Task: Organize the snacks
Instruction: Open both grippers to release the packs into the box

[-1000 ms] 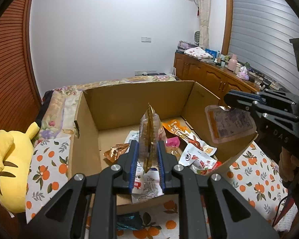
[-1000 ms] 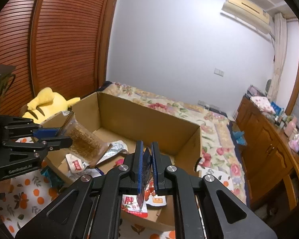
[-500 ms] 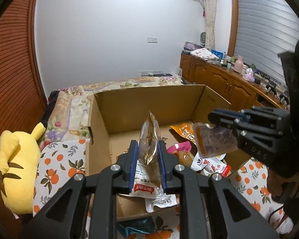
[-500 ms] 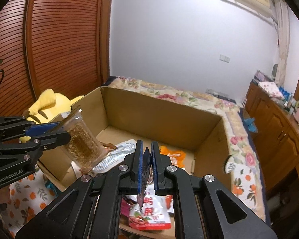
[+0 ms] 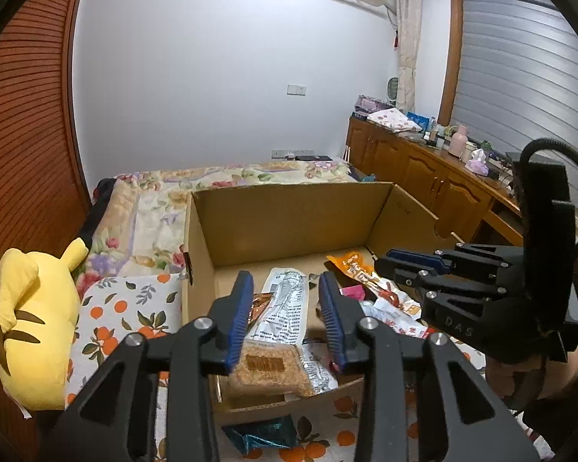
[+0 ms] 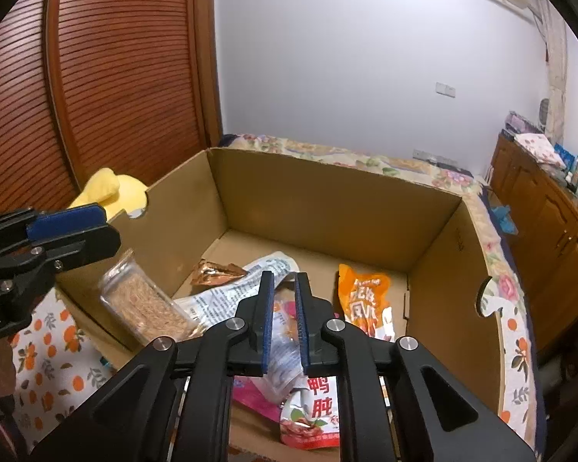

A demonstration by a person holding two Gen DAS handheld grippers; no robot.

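Snacks lie in a heap on the floor of an open cardboard box point(image 6: 327, 208) that fills the middle of both views. Inside it are a clear packet of brown grain bars point(image 5: 267, 371) leaning against the near wall at the lower centre of the left view, a long white printed bag point(image 5: 283, 308) running up the middle, a crumpled copper foil wrapper point(image 6: 215, 271), an orange pouch point(image 6: 362, 300) toward the right wall, a pink packet point(image 6: 252, 394) and a red-and-white pouch point(image 6: 312, 415) with large red characters at the bottom.

Left gripper point(image 5: 285, 308) has just been opening; its blue-padded jaws stand spread above the grain packet and the white bag, and no pad presses on either.

Right gripper point(image 6: 283, 308) has also just been parting its jaws, which now show only a narrow slit. A clear wrapper point(image 6: 285, 362) sits in the slit below the tips; I cannot tell whether the pads press on it.

Outside the box, a teal wrapper point(image 5: 262, 437) lies on an orange-patterned cloth point(image 5: 127, 308) at the lower centre.
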